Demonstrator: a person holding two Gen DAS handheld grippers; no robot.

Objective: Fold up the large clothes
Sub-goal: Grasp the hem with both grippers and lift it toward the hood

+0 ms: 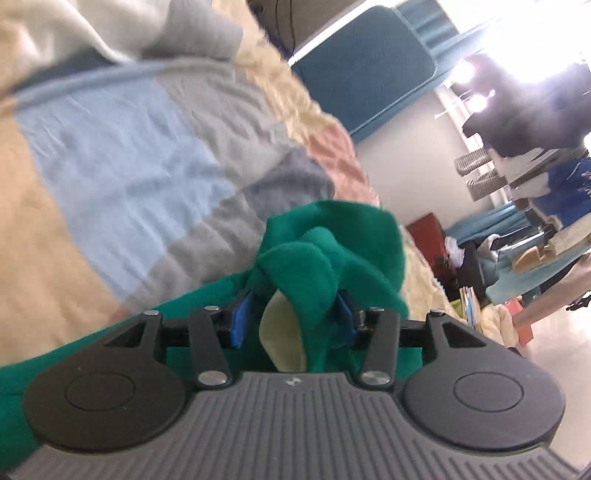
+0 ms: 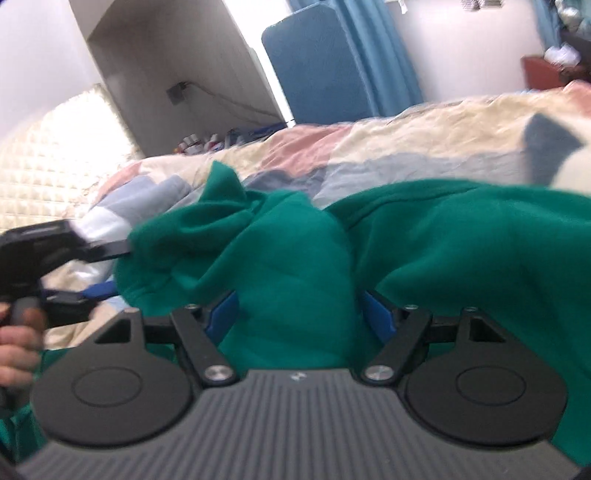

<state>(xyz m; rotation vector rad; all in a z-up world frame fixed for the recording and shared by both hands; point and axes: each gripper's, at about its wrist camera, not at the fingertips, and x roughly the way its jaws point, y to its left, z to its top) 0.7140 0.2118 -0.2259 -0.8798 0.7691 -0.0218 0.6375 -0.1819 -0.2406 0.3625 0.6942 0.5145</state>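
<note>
A large green garment [image 2: 443, 236] lies bunched on a bed covered by a patchwork quilt [image 1: 122, 155]. My left gripper [image 1: 291, 295] is shut on a bunched fold of the green garment [image 1: 332, 251]; a pale yellow label or lining [image 1: 280, 332] shows between the blue pads. My right gripper [image 2: 295, 306] is shut on another thick fold of the same garment, which hides its fingertips. In the right wrist view the left gripper [image 2: 110, 254] shows at the left edge, held by a hand [image 2: 18, 343], its fingers buried in the green cloth.
The quilt [image 2: 424, 136] has pale blue, grey, cream and pink patches. A white and grey cloth [image 1: 92, 26] lies at the bed's far side. A blue mattress or panel [image 2: 321, 62] leans on the wall. Clothes racks and clutter [image 1: 535, 206] stand beyond the bed.
</note>
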